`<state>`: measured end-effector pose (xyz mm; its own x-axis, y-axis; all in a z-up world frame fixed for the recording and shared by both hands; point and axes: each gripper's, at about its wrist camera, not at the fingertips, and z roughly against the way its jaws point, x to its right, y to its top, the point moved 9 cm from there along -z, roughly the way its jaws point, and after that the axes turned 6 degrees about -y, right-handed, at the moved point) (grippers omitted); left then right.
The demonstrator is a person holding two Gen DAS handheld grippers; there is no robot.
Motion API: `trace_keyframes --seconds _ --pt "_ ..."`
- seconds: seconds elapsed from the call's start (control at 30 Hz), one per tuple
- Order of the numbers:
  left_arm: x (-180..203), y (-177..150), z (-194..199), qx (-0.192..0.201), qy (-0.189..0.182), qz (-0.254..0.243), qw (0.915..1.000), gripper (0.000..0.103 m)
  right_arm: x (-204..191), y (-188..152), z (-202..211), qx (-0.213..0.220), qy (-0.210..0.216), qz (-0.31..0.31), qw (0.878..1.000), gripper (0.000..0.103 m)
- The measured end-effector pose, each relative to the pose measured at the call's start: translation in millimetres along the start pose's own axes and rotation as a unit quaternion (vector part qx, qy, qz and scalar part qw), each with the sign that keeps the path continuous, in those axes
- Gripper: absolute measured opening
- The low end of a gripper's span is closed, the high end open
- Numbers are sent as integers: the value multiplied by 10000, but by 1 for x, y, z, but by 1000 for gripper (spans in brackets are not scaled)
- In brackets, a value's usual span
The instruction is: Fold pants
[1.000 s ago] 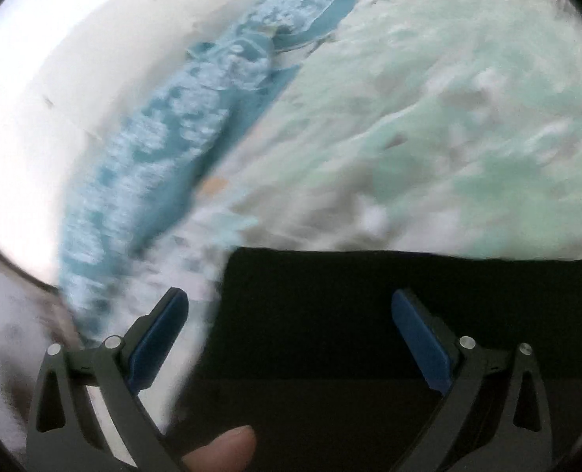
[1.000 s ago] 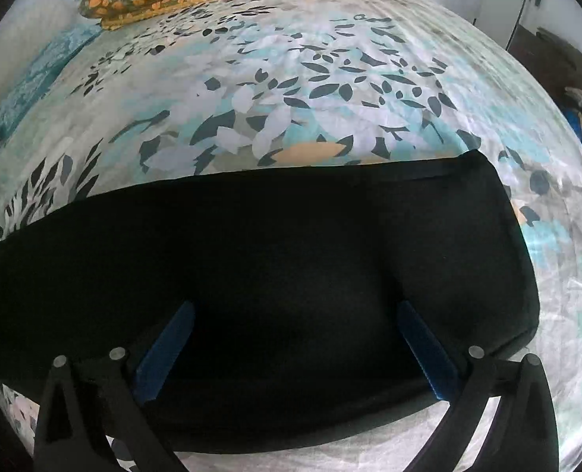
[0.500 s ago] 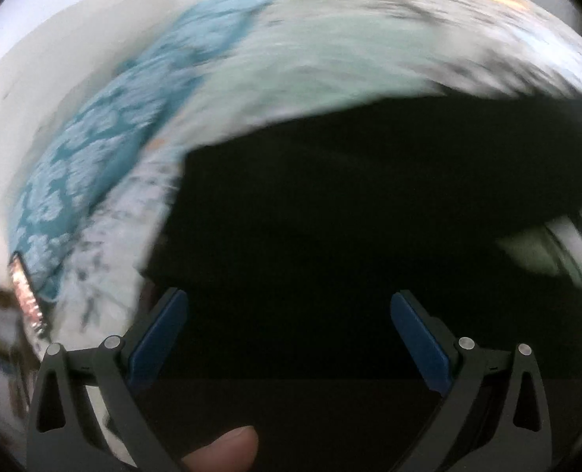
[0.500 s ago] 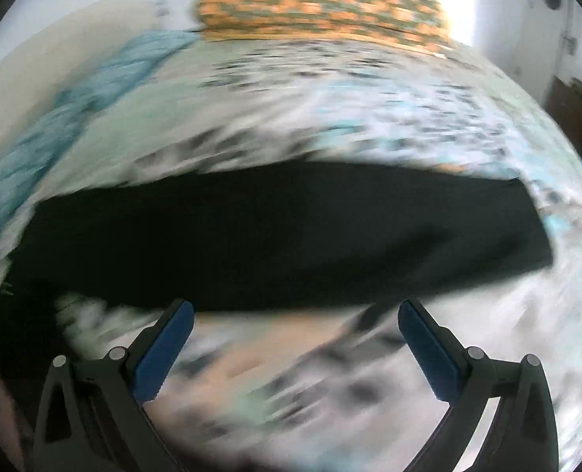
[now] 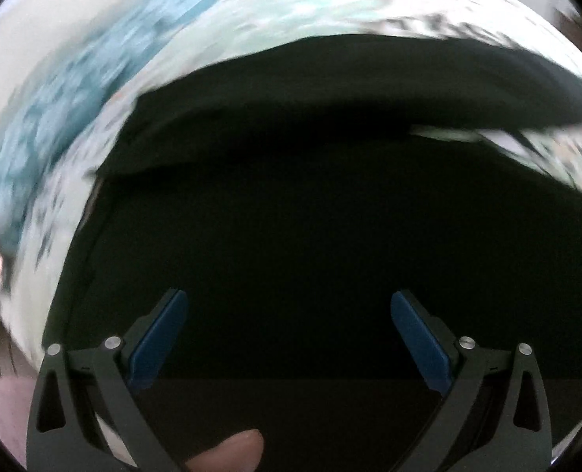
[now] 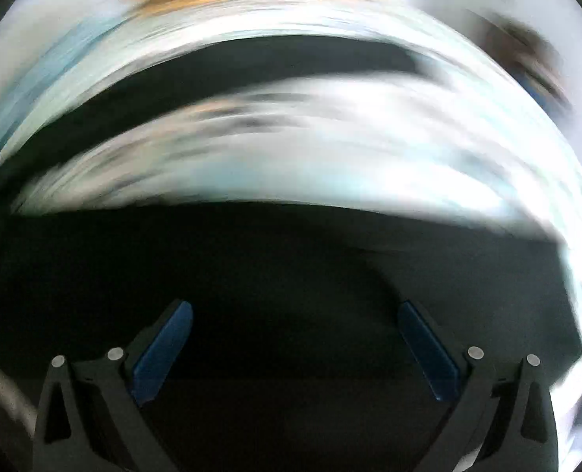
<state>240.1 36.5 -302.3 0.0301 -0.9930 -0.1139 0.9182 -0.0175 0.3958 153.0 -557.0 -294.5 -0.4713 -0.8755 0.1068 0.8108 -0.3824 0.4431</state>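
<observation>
only leftward: fingertip (image 5: 228,450), teal cloth (image 5: 54,110)

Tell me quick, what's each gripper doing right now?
Left gripper: open, holding nothing, over the black fabric pants.
Right gripper: open, holding nothing, over the same pants.

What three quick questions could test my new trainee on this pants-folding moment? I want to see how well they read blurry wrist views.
1. True or false: the left gripper is clamped on the black pants.
2. Multiple choice: what do the pants lie on? A) a wooden floor B) a leaf-patterned bedsheet C) a metal tray
3. Fill in: in the right wrist view, the right gripper has its jaws ____.

Key:
1. False; its jaws stand wide apart with the dark cloth in front of them.
2. B
3. open
</observation>
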Motion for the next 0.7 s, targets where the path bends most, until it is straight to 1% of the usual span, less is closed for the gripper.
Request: trace_keyframes --seconds 0.03,0.07,0.1,0.13,0.17,0.2,0.27,0.3,0.33,0.4,0.43,0.47,0.5,0.53,0.63,0.7 --pt "-11 1 0 -7 90 152 9998 103 32 3 -5 -14 -296 -452 9985 103" --pt "-21 1 1 15 219 262 9994 103 81 4 -9 -21 -767 -1146 9904 103" --pt "-33 3 2 51 371 372 9986 103 96 3 -8 40 -782 -1461 9862 103" --pt "-41 2 5 81 474 477 9977 103 107 7 -1 243 -615 -1849 9805 102" --pt "-49 3 7 106 547 595 9967 103 106 10 8 355 -660 -1939 9782 103" --pt "-55 4 7 127 553 656 9962 103 95 14 16 449 -722 -1750 9809 103" --pt "-62 5 9 248 566 747 9953 103 49 21 35 692 -386 -1157 9901 103" --pt "-64 5 11 321 579 778 9948 103 31 18 42 762 -247 -947 9923 103" --pt "-63 3 11 365 572 786 9946 103 -3 18 53 842 -5 -575 9948 103" --pt "-66 -4 6 332 561 770 9949 103 -63 12 67 889 395 153 9951 103" --pt "-68 -8 0 256 535 747 9954 103 -91 0 72 904 489 484 9935 103" --pt "-68 -14 -7 182 390 714 9965 103 -124 -9 81 917 601 964 9893 103" --pt "-68 -16 -10 194 281 727 9968 103 -149 -20 87 937 670 1350 9841 103" --pt "-70 -18 -11 300 144 835 9960 103 -175 -40 95 962 759 1792 9761 103" --pt "-72 -16 -15 272 -59 959 9950 103 -222 -72 98 873 982 2350 9631 103" --pt "-71 -15 -16 301 -92 918 9953 103 -242 -92 88 661 1082 2559 9583 103"
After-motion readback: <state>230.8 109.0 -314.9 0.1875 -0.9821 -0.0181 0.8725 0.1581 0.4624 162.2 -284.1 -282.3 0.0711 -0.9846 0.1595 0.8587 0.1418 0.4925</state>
